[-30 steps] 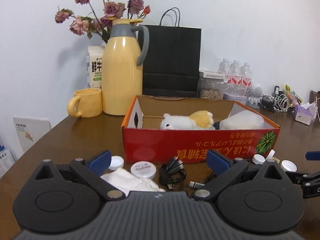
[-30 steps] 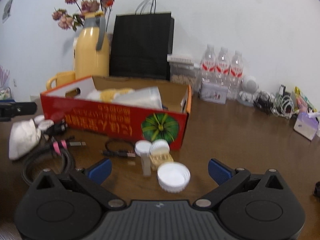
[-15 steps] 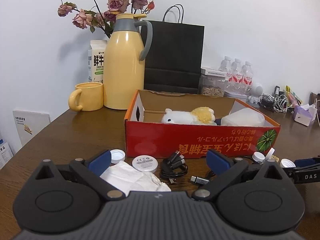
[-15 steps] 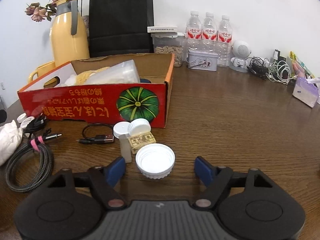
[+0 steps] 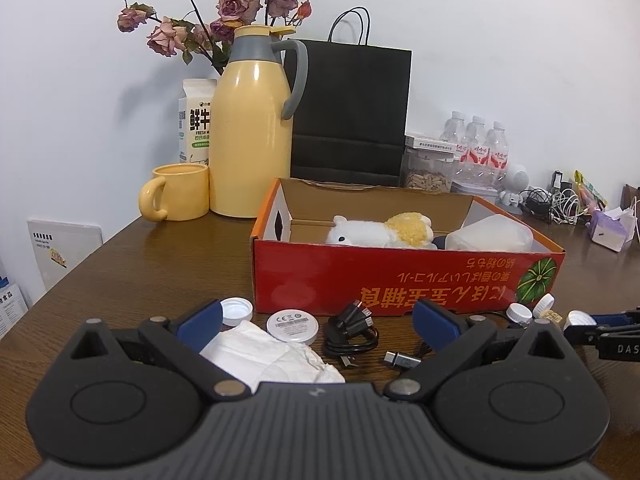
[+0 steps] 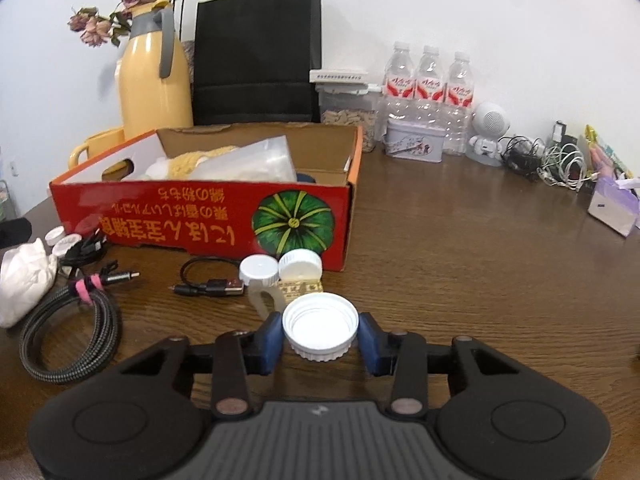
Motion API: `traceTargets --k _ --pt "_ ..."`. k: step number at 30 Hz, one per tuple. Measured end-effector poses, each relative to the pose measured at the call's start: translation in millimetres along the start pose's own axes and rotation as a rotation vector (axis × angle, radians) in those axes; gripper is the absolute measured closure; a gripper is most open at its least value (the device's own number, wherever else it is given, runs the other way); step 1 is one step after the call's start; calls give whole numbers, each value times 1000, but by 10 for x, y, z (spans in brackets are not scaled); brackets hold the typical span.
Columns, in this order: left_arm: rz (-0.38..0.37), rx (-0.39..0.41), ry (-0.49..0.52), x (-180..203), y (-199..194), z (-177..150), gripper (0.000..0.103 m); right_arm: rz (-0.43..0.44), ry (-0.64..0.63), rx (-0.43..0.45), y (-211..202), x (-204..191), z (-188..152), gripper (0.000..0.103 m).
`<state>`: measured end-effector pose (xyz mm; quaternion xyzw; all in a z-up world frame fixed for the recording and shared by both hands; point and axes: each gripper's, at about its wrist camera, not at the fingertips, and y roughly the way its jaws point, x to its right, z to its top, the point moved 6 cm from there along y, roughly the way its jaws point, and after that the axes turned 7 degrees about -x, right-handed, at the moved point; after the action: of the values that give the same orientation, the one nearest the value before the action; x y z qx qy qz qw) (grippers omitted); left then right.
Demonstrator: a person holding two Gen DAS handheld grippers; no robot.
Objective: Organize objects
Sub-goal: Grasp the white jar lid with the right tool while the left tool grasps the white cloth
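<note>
At the far left of the right wrist view, a crumpled white cloth [image 6: 24, 280] lies on the brown desk [image 6: 480, 260], with a coiled braided cable [image 6: 68, 332] bound by a pink tie just beside it. Behind them stands the red cardboard box [image 6: 200, 220], open at the top, with a plush toy [image 5: 380, 232] and a translucent plastic container [image 5: 492, 234] inside. A short black USB cable [image 6: 208, 284] lies in front of the box. To its right, two small white-capped bottles [image 6: 280, 272] lie on the desk close to the box's front wall.

The right tool [image 6: 320, 338] sits low over the desk with a wide white lid [image 6: 319, 328], rim up, between its blue pads. Its jaws are closing; the left pad looks about to touch the lid's side and the right pad has a thin gap, so the lid is not yet gripped and rests on the desk.

In the left wrist view, the left tool [image 5: 316, 320] hovers with its jaws wide apart, holding nothing. Below it lie the white cloth, a small white cap [image 5: 236, 311], a round white disc [image 5: 292, 326] and a bundle of black cable [image 5: 352, 332]. A yellow mug [image 5: 178, 192] and a yellow thermos jug [image 5: 252, 128] stand left of the box, and a black paper bag [image 5: 352, 112] is behind it.
</note>
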<state>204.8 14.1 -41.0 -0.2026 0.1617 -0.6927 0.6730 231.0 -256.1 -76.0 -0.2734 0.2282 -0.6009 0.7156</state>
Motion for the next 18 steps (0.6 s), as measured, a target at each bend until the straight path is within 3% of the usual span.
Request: traceTargets --k 18 --pt "51 -17 4 -17 59 -44 0 -4 -28 143 -275 -183 6 64"
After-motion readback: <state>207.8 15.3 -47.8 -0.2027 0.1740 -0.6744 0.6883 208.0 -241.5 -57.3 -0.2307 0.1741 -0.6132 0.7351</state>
